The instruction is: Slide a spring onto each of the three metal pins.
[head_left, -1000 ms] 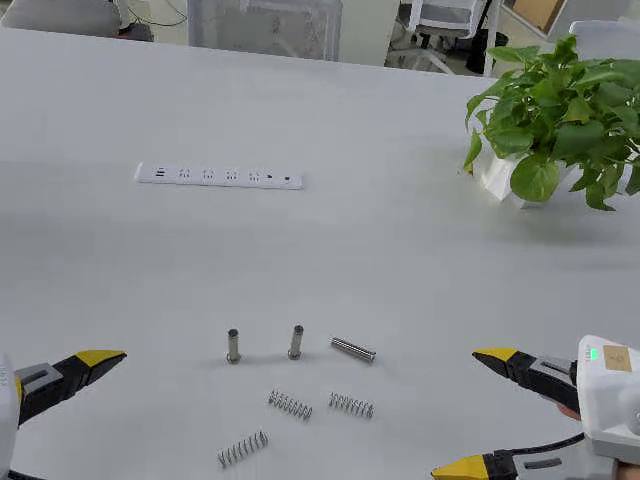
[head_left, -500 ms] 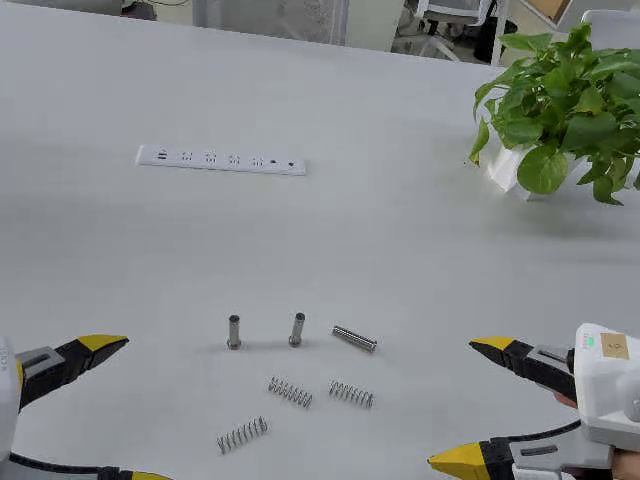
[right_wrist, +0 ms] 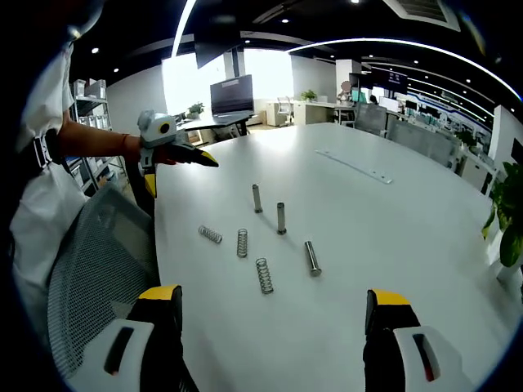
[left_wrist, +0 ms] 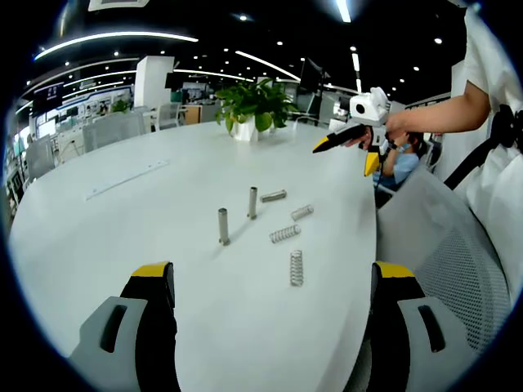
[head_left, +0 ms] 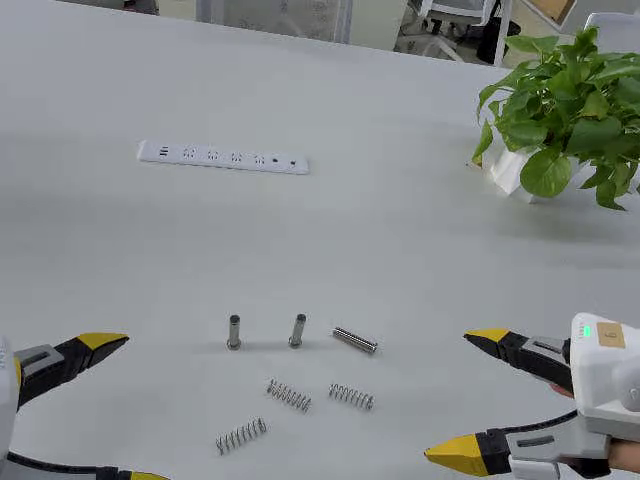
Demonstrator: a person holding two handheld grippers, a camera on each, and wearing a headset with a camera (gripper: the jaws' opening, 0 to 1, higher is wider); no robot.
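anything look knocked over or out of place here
Yes: one metal pin lies on its side on the table, beside the two upright pins. Nothing else stands out.

On a white table (head_left: 400, 230), two upright pins (head_left: 233, 332) stand left of a lying pin (head_left: 354, 340); three springs (head_left: 288, 395) lie just in front of it. The left gripper (head_left: 112, 410) and right gripper (head_left: 466, 397) flank the lying pin, jaws spread.

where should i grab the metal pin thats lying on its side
Take the short silver metal pin lying flat on the white table by the middle of its shaft, jaws closing across its width, coming down from above. It is round and could roll, so a pinch along its length would likely slip. The open right gripper sits nearest.
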